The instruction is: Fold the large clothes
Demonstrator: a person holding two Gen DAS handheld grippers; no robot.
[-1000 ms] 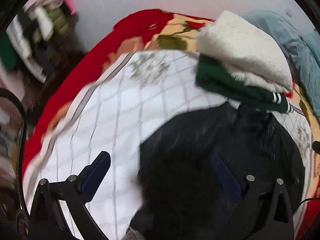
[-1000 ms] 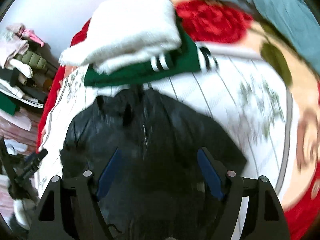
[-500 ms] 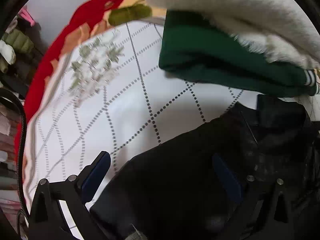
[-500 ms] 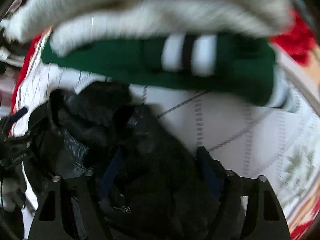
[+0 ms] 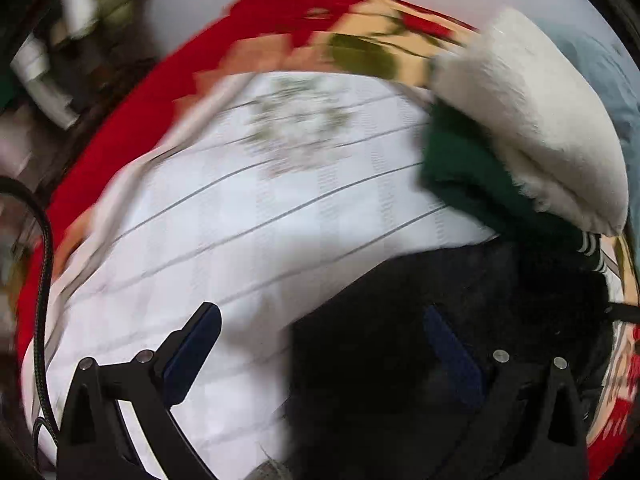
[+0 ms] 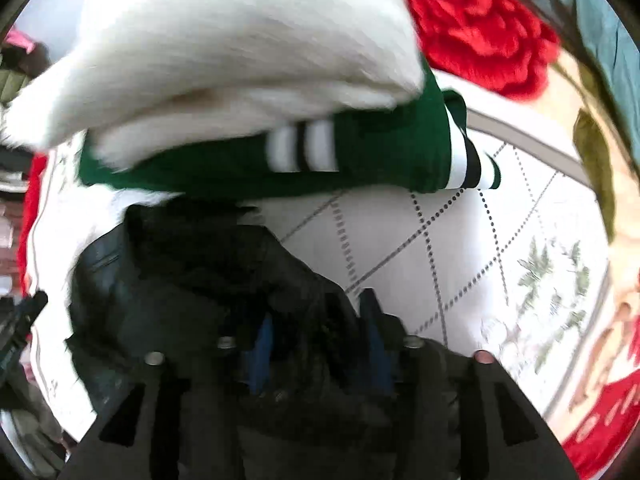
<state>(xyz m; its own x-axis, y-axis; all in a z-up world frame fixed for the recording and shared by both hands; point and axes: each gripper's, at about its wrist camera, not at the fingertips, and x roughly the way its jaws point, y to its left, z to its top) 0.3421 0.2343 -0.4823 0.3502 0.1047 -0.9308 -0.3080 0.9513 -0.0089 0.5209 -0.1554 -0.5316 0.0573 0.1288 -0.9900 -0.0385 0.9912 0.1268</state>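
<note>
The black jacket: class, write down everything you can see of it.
The black jacket is dark, slightly shiny fabric, crumpled, lying on the white quilt just below the green garment. The right gripper is shut on a bunched fold of it. The left gripper is open, one finger over the jacket's edge.

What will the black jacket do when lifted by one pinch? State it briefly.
The black jacket will probably sag and drape: it already lies in soft crumpled folds. Its slightly shiny shell looks slippery, so the right gripper, pinching a bunched fold, may lose it. Likely bulky rather than heavy.
</note>
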